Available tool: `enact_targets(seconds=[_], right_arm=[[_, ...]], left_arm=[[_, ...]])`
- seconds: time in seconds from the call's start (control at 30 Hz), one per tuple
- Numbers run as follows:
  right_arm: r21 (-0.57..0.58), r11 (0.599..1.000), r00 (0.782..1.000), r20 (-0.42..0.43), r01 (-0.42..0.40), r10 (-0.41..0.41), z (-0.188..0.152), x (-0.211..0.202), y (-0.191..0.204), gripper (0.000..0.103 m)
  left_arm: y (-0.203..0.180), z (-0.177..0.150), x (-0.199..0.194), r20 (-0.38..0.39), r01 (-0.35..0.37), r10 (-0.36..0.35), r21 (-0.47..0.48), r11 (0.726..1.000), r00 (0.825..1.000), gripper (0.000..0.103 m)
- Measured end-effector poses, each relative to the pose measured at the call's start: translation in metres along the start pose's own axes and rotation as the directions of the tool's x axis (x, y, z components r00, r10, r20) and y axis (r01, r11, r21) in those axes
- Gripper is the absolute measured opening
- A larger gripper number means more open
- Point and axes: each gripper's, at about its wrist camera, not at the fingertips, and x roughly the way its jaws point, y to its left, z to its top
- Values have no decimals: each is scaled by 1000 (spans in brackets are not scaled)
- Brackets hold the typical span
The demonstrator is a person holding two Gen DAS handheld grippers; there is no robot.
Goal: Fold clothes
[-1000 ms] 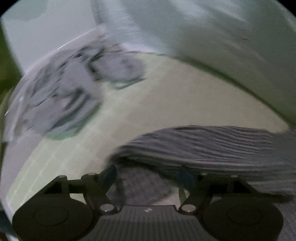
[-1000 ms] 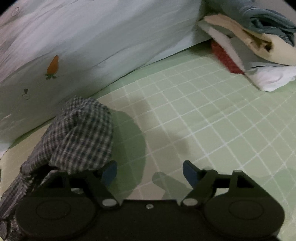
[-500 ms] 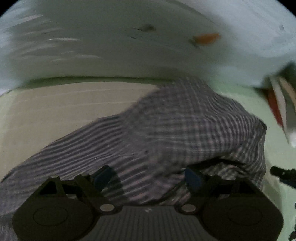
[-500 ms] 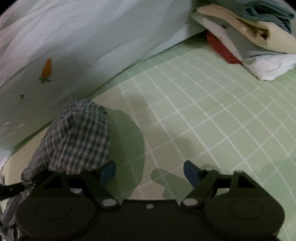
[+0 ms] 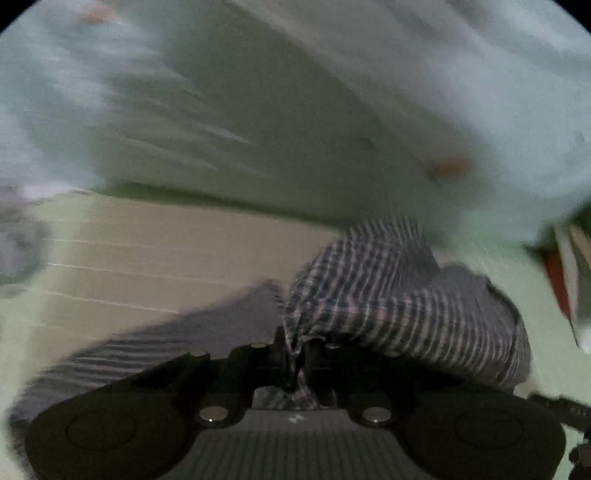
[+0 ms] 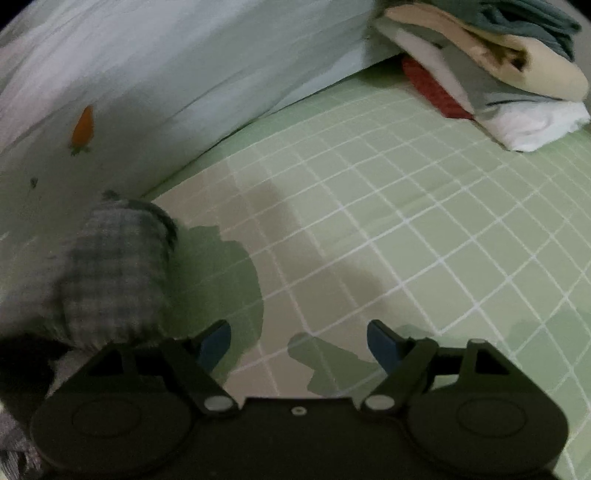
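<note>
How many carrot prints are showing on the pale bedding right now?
2 in the left wrist view: carrot print right of centre, another blurred at top left. Folds may hide more.

The left claw (image 5: 295, 354) has its two fingers drawn tight together, pinching a bunched fold of the checked shirt (image 5: 388, 295) between them; the cloth spills out above and below the pinch. Its view is smeared with blur. The right claw (image 6: 299, 343) has its blue-tipped fingers (image 6: 382, 341) spread wide apart with nothing between them, held low over the bed, beside the shirt.
</note>
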Motion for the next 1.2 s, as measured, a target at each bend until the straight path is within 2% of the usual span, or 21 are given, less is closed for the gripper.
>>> enact_targets(seconds=[0.03, 0.1, 0.13, 0.27, 0.4, 0.53, 0.63, 0.8, 0.93, 0.97, 1.03, 1.07, 1.13, 1.2], right_arm=[[-15, 1000, 1000, -4, -5, 5, -2, 0, 4, 82], [-39, 999, 1000, -14, -17, 16, -4, 2, 11, 82], [-51, 998, 1000, -21, -22, 21, -6, 3, 15, 82], [-136, 990, 998, -44, -48, 42, -11, 6, 38, 82], [-222, 972, 997, -27, -74, 70, -15, -3, 56, 82], [-252, 963, 995, -27, -95, 91, -17, -7, 66, 82], [-267, 953, 989, -20, -145, 145, -17, -10, 77, 82], [-309, 913, 964, -59, -266, 261, -15, -1, 113, 82], [-348, 856, 924, -145, -383, 355, -17, 15, 144, 80], [-369, 840, 917, -162, -398, 363, -19, 19, 151, 74], [-410, 815, 912, -175, -410, 370, -20, 26, 160, 33], [-423, 812, 915, -175, -402, 362, -20, 27, 160, 2], [-447, 808, 923, -157, -383, 351, -19, 26, 158, 2], [-462, 819, 936, -86, -341, 341, -11, 14, 143, 2]], left_arm=[[16, -6, -6, -1, -51, 51, -41, 998, 999, 10], [54, -26, -5, -67, -168, 160, -139, 976, 985, 10], [63, -34, -5, -87, -193, 180, -161, 968, 980, 10], [84, -62, -11, -137, -236, 211, -208, 949, 968, 11], [106, -89, -16, -187, -280, 237, -253, 926, 953, 11], [128, -117, -22, -239, -325, 260, -295, 899, 936, 13], [129, -119, -23, -242, -327, 260, -299, 896, 935, 14], [127, -120, -23, -241, -324, 257, -303, 896, 936, 14], [127, -120, -22, -243, -325, 257, -309, 894, 936, 14], [127, -120, -21, -243, -326, 256, -312, 893, 935, 14], [129, -120, -20, -244, -327, 255, -322, 888, 935, 14], [130, -121, -19, -246, -327, 255, -326, 887, 935, 14], [131, -121, -17, -249, -332, 257, -332, 883, 934, 14], [131, -120, -15, -254, -339, 263, -335, 879, 931, 14]])
